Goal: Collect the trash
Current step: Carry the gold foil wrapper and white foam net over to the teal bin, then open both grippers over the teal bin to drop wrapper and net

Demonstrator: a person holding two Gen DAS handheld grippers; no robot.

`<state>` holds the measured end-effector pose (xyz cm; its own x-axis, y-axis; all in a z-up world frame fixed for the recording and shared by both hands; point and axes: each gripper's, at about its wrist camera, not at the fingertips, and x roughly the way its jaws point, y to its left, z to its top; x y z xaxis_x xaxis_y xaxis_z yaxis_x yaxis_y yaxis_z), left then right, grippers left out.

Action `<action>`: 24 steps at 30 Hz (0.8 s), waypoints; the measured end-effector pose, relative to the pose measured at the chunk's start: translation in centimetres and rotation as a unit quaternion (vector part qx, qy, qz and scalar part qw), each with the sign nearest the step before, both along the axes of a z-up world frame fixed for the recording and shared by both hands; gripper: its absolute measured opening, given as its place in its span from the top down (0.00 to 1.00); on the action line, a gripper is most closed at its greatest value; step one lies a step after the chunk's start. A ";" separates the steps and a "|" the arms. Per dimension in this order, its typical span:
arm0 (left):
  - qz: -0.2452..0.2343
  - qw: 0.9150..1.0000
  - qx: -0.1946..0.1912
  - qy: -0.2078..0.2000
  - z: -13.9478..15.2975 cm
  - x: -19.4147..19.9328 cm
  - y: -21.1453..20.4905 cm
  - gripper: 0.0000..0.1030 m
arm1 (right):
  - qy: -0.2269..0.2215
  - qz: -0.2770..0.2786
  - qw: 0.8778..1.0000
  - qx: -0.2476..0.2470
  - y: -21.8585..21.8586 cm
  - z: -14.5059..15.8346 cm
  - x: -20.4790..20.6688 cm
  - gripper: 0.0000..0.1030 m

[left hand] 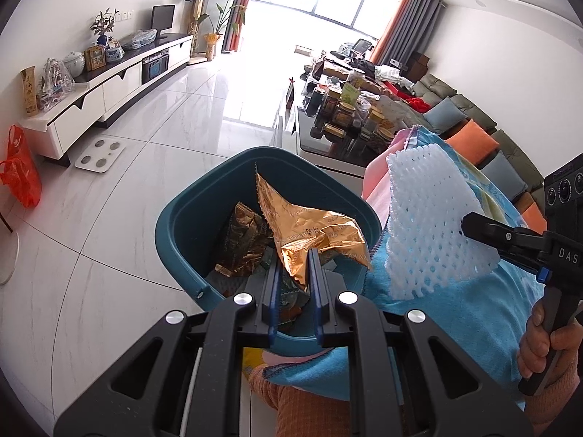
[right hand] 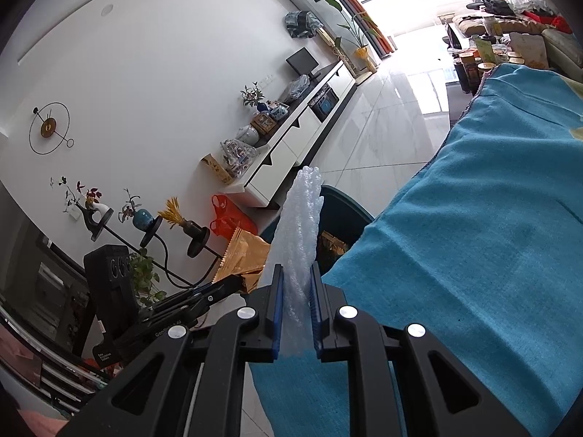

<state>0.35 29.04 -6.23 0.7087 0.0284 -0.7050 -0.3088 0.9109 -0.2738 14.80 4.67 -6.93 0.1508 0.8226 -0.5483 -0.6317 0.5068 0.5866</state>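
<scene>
A: Where is the trash?

B: A shiny gold snack wrapper (left hand: 309, 229) is right over the blue trash bin (left hand: 175, 233). The left tool (left hand: 294, 273) pinches the wrapper's bottom edge between its two fingers. More crinkly wrappers (left hand: 242, 244) lie down inside the bin.

A: And the white thing?

B: That is a white foam net sleeve (left hand: 426, 225). The right tool (right hand: 296, 284) is clamped on it, and the sleeve sticks up out of the fingers. In the left view it hangs just beside the bin, over a blue towel (left hand: 455, 309).

A: Where is the towel?

B: It is spread over something next to the bin, and its edge touches the bin's side. A pink cloth (left hand: 379, 182) peeks out from behind the towel.

A: Can you see a hand?

B: Yes, the right hand (left hand: 546, 342) grips the black handle of the right tool.

A: What else is there?

B: A shiny white floor (left hand: 145, 189), a dark desk with lots of jars (left hand: 342, 113), an orange plastic bag (left hand: 20, 174) by a long white cabinet (left hand: 109, 91), and a white bathroom scale (left hand: 100, 154) on the floor.
</scene>
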 end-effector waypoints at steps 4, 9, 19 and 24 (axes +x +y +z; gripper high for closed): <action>0.005 1.000 0.011 0.002 0.0 -0.1 -0.2 0.86 | 0.001 0.003 1.000 -0.005 0.5 -0.1 0.3 0.87; 0.013 1.000 0.015 0.006 -0.4 0.4 -0.1 0.86 | 0.002 0.008 1.000 -0.014 1.4 -0.4 0.3 0.87; 0.029 0.999 0.019 0.016 -1.3 1.0 0.0 0.85 | 0.004 0.019 0.999 -0.034 3.4 -0.8 0.7 0.85; 0.036 0.999 0.020 0.020 -1.7 1.5 0.1 0.84 | 0.001 0.023 0.999 -0.047 4.5 -1.1 0.8 0.85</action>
